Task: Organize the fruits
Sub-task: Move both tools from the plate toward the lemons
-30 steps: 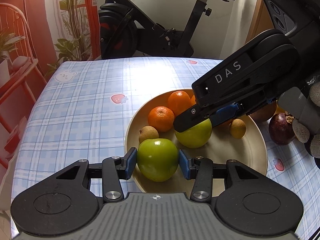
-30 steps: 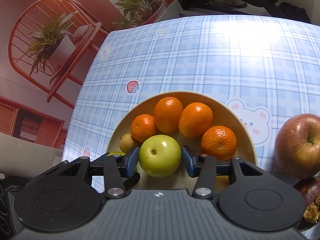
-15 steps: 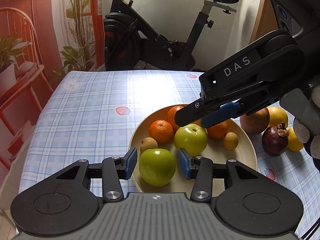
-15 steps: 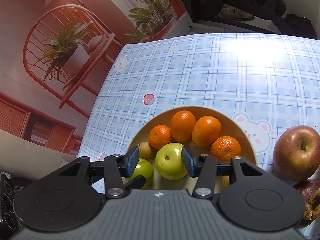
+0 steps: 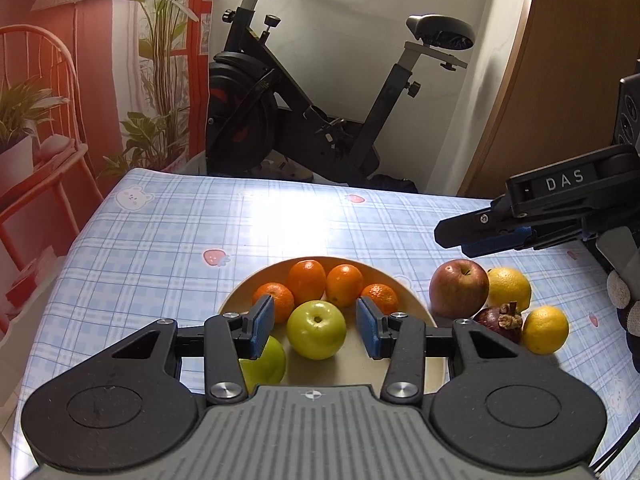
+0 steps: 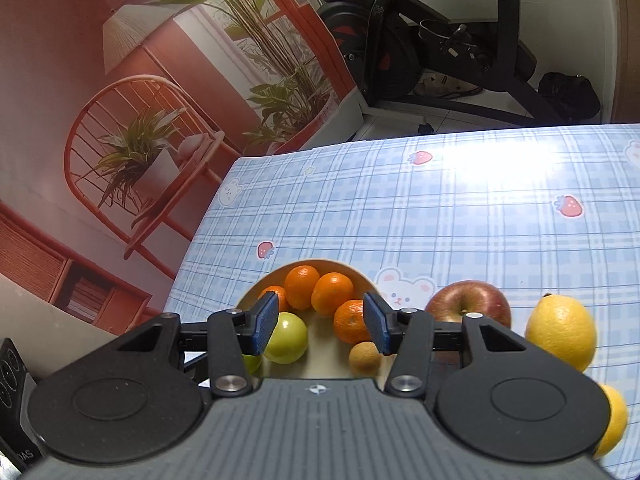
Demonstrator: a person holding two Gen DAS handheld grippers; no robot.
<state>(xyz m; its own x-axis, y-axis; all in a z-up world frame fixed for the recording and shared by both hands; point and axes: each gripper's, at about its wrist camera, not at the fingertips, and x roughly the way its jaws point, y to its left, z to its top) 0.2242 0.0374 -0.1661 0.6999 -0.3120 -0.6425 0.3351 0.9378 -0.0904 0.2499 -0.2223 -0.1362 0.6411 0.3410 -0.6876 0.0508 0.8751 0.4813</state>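
A beige plate [image 5: 356, 372] holds several oranges [image 5: 306, 280] and two green apples. One green apple [image 5: 316, 330] lies on the plate below my left gripper [image 5: 316, 330], which hangs open above it, touching nothing. The other green apple [image 5: 266, 364] is half hidden behind the left finger. My right gripper [image 6: 320, 328] is open and empty over the plate's [image 6: 324, 344] right part, with a green apple [image 6: 286, 338] and a small brown fruit [image 6: 364, 358] under it. In the left wrist view the right gripper [image 5: 480, 236] hovers above the red apple [image 5: 458, 288].
Right of the plate, on the blue checked tablecloth [image 5: 160, 248], lie a red apple [image 6: 468, 304], two lemons [image 5: 508, 286] [image 5: 546, 330] and a dark purple fruit [image 5: 500, 322]. A gloved hand [image 5: 624, 308] shows at the right edge. An exercise bike [image 5: 304, 120] stands beyond the table.
Both grippers have risen and drawn back from the green apples, which stay on the plate. The right gripper has swung to the right, off the plate's middle towards the red apple.
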